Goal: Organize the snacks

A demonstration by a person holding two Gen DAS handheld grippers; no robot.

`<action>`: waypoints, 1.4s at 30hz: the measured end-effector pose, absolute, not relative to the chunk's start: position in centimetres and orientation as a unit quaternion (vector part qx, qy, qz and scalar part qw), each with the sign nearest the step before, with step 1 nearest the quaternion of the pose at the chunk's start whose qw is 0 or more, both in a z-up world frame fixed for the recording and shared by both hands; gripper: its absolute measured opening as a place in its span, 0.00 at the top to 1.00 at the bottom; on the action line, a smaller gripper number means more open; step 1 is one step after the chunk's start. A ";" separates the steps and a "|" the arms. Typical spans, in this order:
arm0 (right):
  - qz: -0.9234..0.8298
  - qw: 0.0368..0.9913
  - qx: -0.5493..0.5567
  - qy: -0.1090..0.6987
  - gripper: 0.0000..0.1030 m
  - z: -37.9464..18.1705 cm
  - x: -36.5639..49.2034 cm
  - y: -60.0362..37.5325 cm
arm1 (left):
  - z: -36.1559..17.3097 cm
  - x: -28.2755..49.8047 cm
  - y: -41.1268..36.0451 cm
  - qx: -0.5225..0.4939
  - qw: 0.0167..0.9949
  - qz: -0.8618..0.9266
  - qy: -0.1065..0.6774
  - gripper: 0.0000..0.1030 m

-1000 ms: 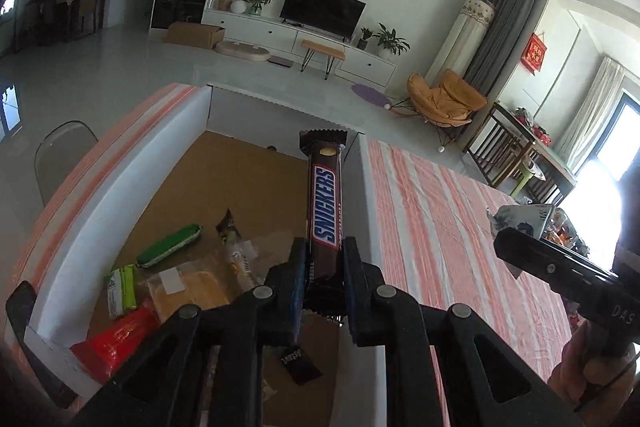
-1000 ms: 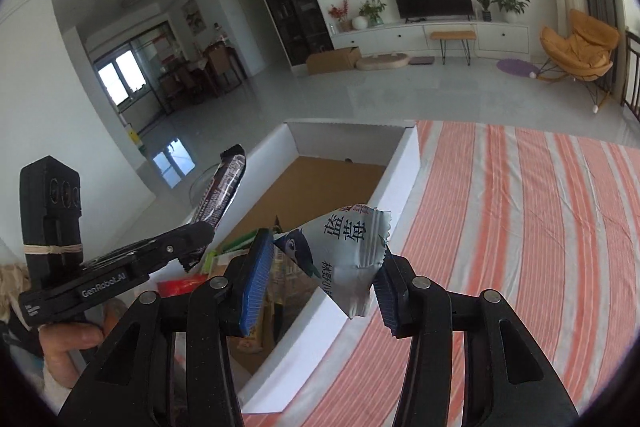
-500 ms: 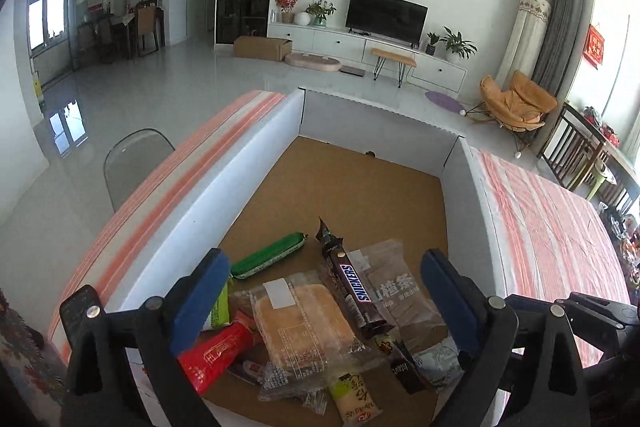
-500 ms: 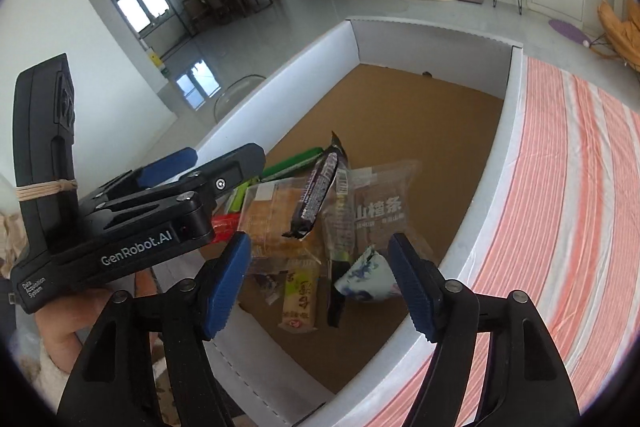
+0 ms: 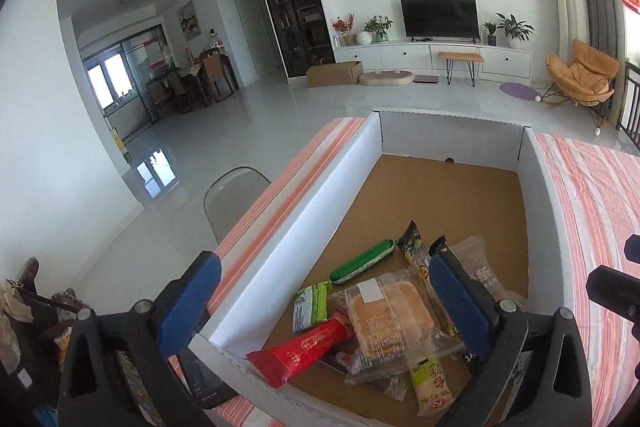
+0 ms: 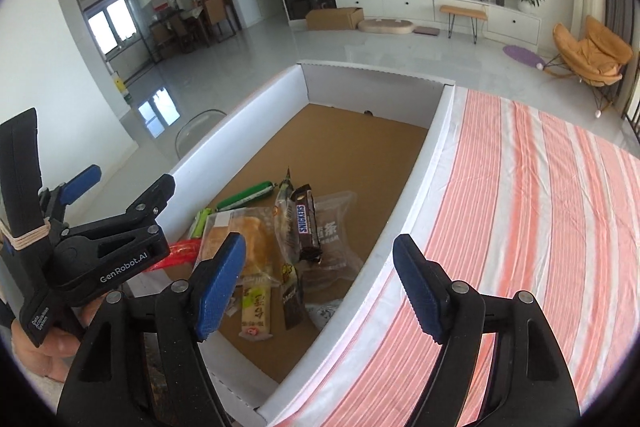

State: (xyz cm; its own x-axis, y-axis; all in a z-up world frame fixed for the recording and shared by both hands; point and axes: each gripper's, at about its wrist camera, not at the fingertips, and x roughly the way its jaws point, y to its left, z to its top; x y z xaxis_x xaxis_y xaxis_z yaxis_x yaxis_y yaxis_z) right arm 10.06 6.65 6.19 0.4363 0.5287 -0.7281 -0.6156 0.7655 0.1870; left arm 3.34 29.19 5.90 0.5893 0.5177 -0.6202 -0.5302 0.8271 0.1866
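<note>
A white box [image 5: 296, 227] with a brown cardboard floor holds a pile of snacks at its near end. The Snickers bar [image 6: 306, 227] lies on a clear packet in the pile. Around it are a wrapped bread [image 5: 388, 319], a red stick [image 5: 304, 347], a green sausage [image 5: 364, 261] and a green packet [image 5: 308, 307]. A silver-blue packet [image 6: 326, 311] shows partly behind the box's right wall [image 6: 400, 227]. My left gripper [image 5: 324, 303] hangs over the near left corner, jaws opening wide and holding nothing. My right gripper [image 6: 318, 285] hovers over the right wall, jaws opening, also holding nothing.
A red-and-white striped cloth [image 6: 540, 227] covers the table to the right of the box. A grey chair [image 5: 232, 195] stands beyond the table's left edge. A dark flat object [image 5: 204, 383] lies by the box's near left corner. A hand [image 6: 48, 343] holds the left gripper.
The left gripper let go of the Snickers bar and the right let go of the silver-blue packet; both now lie in the box. Both jaws spread wide and both views tipped down.
</note>
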 end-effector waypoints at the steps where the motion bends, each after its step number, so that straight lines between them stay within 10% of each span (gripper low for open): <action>1: 0.334 0.846 -0.052 0.413 0.23 6.2 10.0 6.6 | 5.9 3.2 29.4 -0.030 0.891 0.279 0.357 0.00; 42: 0.306 0.862 -0.089 0.395 0.22 7.2 8.2 9.2 | 5.1 2.1 30.1 -0.057 0.879 0.228 0.415 0.00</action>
State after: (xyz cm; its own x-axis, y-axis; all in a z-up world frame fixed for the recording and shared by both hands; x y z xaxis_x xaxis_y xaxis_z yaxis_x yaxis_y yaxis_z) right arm 8.24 9.22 7.22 0.5002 0.4563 -0.7359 -0.5972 0.7972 0.0883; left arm 2.07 30.07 5.07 0.5512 0.3539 -0.7556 -0.4488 0.8892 0.0890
